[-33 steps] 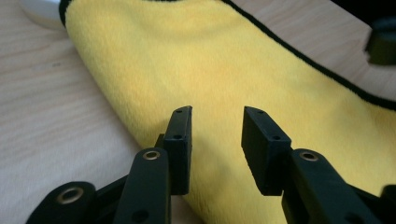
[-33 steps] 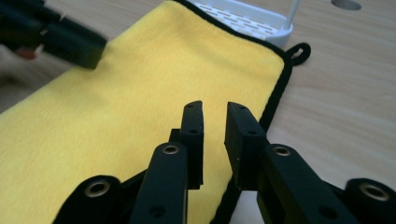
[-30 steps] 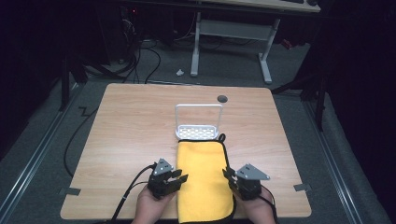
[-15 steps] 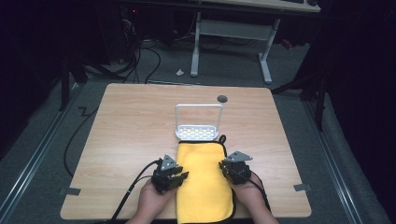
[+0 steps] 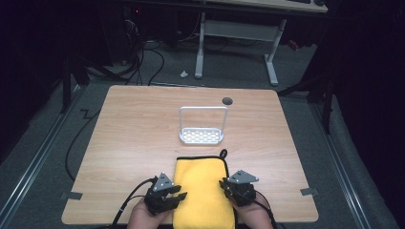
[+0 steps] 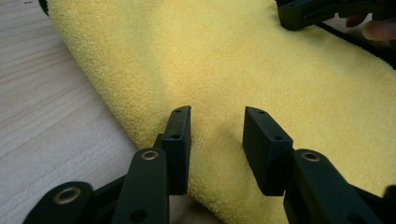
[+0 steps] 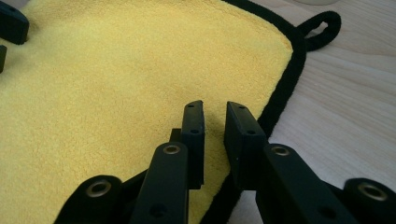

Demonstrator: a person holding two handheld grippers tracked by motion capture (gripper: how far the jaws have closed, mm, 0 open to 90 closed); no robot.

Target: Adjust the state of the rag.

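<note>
One yellow towel (image 5: 201,191), one white rack (image 5: 202,127), two hand-held grippers on the counter (image 5: 129,124).
Left hand-held gripper (image 6: 215,135) jaws apart over the towel's left edge; right hand-held gripper (image 7: 214,126) jaws narrowly apart at its black-trimmed right edge, near the counter's front.

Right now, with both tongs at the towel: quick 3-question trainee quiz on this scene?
1. True or false: the white rack stands on the yellow towel.
2. Which tongs have the wider jaw gap? A) left tongs B) right tongs
3. Fill in: the towel's black hanging loop lies at its far ____ corner in the high view.

Key: 1 false, the rack stands on the bare table beyond the towel's far edge. 2 A. 3 right.
</note>
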